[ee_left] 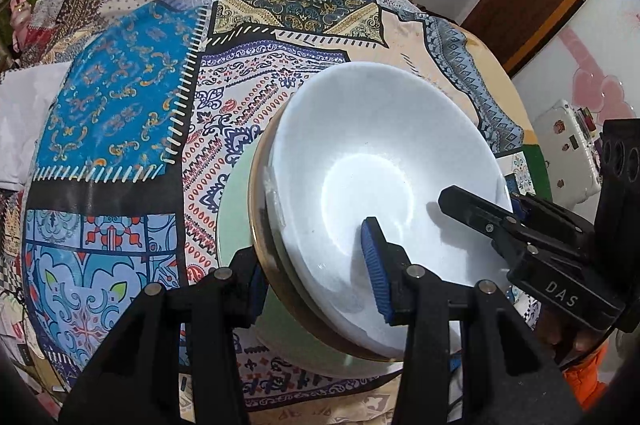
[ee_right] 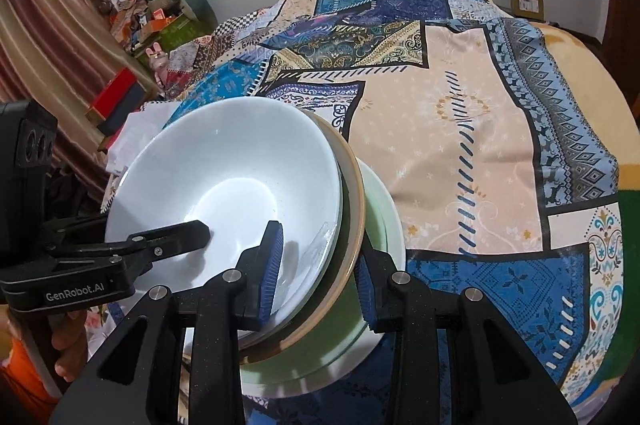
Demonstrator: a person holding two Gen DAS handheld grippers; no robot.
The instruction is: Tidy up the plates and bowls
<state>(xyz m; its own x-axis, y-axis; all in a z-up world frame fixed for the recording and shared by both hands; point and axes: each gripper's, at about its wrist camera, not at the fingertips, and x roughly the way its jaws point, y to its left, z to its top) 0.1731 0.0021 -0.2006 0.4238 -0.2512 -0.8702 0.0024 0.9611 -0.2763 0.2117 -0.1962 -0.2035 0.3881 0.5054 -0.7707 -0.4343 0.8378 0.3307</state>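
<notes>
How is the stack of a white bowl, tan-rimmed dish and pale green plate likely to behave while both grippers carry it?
Probably rigid and breakable: the white bowl looks glazed. Its glossy surface may slip on the pads. Held by opposite rims, tan-rimmed dish and pale green plate could shift if tilted.

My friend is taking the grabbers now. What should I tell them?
Left gripper: clamped on the near-left rim of the stack.
Right gripper: clamped on the opposite rim.
Stack: white glossy bowl on top, tan-rimmed plate under it, pale green plate at the bottom, above the patchwork cloth.
Done: dishes stacked.
Left: set the stack down, then let go.
</notes>
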